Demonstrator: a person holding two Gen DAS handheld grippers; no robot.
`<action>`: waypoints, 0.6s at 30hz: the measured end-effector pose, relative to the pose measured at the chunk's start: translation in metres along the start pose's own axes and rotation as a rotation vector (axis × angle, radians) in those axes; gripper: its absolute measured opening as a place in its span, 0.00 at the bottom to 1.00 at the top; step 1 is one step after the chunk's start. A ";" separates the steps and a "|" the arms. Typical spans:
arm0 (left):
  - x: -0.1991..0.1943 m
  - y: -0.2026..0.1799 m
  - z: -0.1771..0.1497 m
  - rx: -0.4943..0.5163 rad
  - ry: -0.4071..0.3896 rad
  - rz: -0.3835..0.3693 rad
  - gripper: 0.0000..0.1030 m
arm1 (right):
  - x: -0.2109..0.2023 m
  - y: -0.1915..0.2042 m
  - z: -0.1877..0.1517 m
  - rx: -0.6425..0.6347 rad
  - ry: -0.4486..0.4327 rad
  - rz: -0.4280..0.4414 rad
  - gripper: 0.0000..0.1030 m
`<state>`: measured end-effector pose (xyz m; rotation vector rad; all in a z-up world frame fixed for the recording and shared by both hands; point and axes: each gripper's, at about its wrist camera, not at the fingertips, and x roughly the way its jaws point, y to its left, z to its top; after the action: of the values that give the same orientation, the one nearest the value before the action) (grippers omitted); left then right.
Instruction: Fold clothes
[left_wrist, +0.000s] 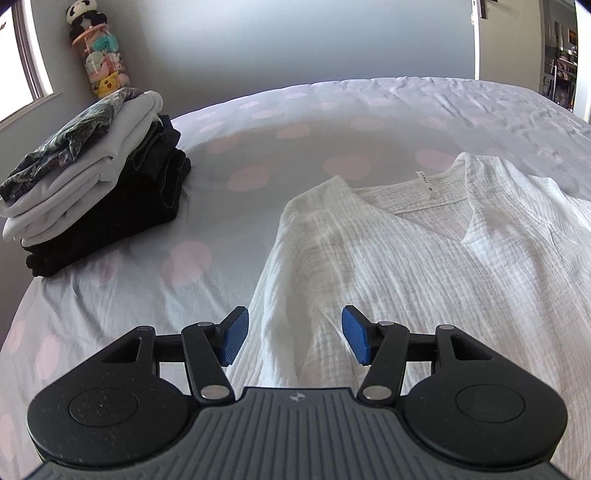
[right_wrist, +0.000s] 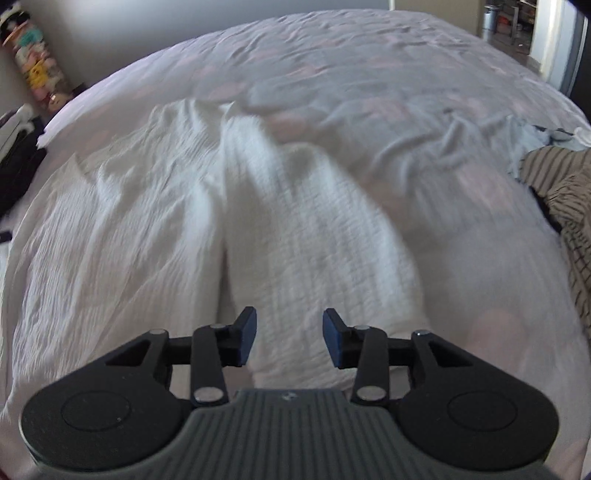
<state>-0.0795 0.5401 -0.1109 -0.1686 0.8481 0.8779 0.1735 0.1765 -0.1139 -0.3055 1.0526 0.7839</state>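
The shirt (left_wrist: 424, 258) is white with a fine crinkled rib. The bed sheet (left_wrist: 258, 155) beneath is pale lilac-grey, dotted with soft pink spots. At ten o'clock in the left wrist view, the folded stack (left_wrist: 92, 177) runs camouflage green on top, then white, then black. At three o'clock in the right wrist view lies a beige garment (right_wrist: 565, 206) with dark stripes. The left gripper (left_wrist: 295, 338) and the right gripper (right_wrist: 289, 339) are black with blue pads.
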 end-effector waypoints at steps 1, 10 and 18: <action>-0.002 -0.003 0.001 0.009 -0.003 -0.002 0.64 | 0.004 0.007 -0.003 -0.034 0.029 -0.008 0.55; -0.008 0.004 0.000 -0.013 -0.007 -0.002 0.64 | 0.024 0.017 -0.016 -0.132 0.110 -0.138 0.11; 0.001 0.002 -0.004 0.006 0.005 0.007 0.64 | -0.028 -0.038 0.051 -0.055 -0.069 -0.226 0.10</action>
<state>-0.0833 0.5404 -0.1140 -0.1629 0.8565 0.8819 0.2262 0.1672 -0.0701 -0.4334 0.9146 0.6160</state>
